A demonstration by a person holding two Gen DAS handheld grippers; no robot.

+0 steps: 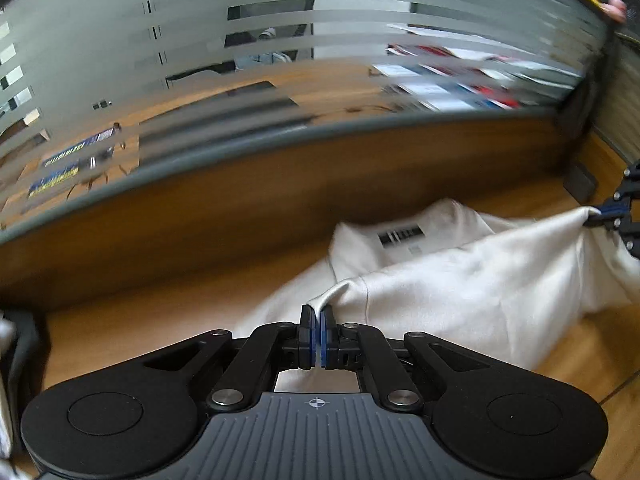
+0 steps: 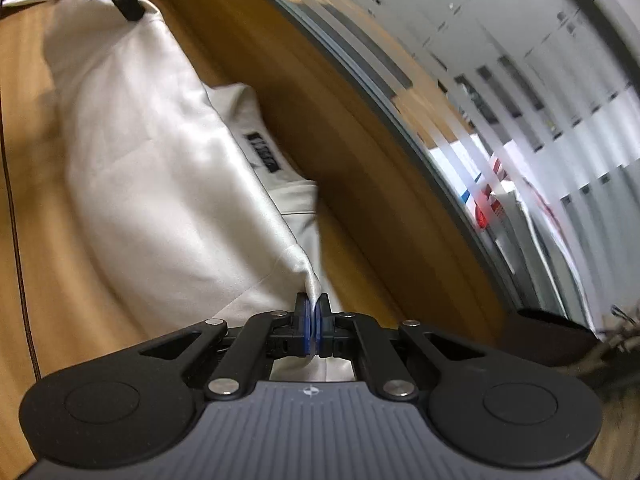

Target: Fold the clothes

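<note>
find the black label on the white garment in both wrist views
Left wrist: the black label sits right of centre, on the white garment near the wooden ledge.
Right wrist: the label sits left of centre, mid-height.
Shared landmark: the frosted glass partition behind the ledge.

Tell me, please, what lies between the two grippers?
Only the white garment, stretched from the left gripper to the right gripper, seen in both wrist views.

The right gripper (image 2: 314, 312) pinches a corner of the white garment (image 2: 160, 184); far left, the left gripper (image 2: 134, 14) clamps another corner.
</note>
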